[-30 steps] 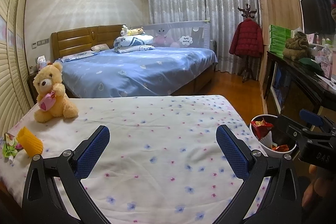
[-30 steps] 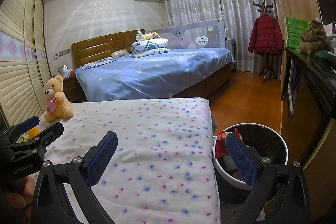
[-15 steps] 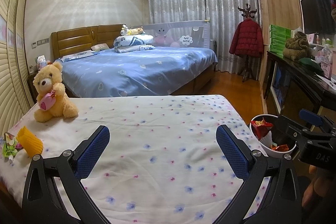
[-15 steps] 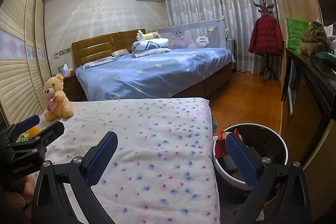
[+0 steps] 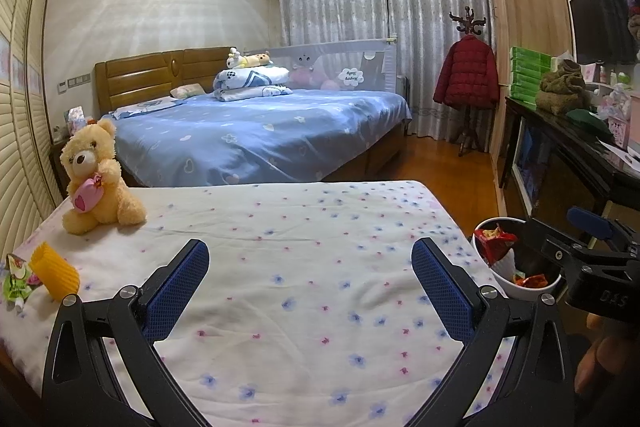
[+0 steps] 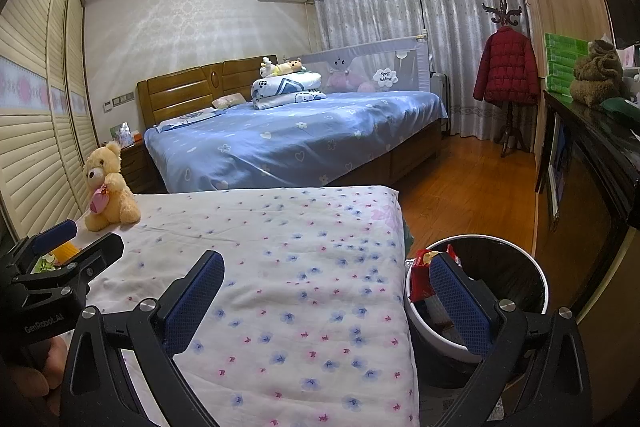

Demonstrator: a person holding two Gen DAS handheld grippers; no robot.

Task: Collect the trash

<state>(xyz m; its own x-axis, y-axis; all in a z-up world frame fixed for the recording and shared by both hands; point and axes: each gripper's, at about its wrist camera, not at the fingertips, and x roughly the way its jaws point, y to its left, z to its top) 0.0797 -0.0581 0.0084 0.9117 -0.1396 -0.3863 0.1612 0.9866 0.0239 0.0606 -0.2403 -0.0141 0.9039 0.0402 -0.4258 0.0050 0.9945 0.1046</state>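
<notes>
A yellow ribbed paper cup (image 5: 56,273) lies on its side at the left edge of the floral-sheeted bed (image 5: 320,227), next to a green snack wrapper (image 5: 14,279). My left gripper (image 5: 310,283) hovers open over the sheet, empty, to the right of both. A white trash bin (image 6: 532,279) with a black liner stands on the floor at the bed's right side, holding red wrappers (image 5: 494,241). My right gripper (image 6: 328,301) is open and empty, straddling the bed's corner and the bin (image 5: 520,291). In the right wrist view the cup and wrapper are mostly hidden behind the other gripper.
A yellow teddy bear (image 5: 96,179) sits at the bed's far left corner. A blue-covered bed (image 5: 256,135) lies beyond. A dark desk (image 5: 580,163) runs along the right wall, a red jacket (image 5: 468,75) hangs on a stand, and wood floor (image 6: 468,183) lies between.
</notes>
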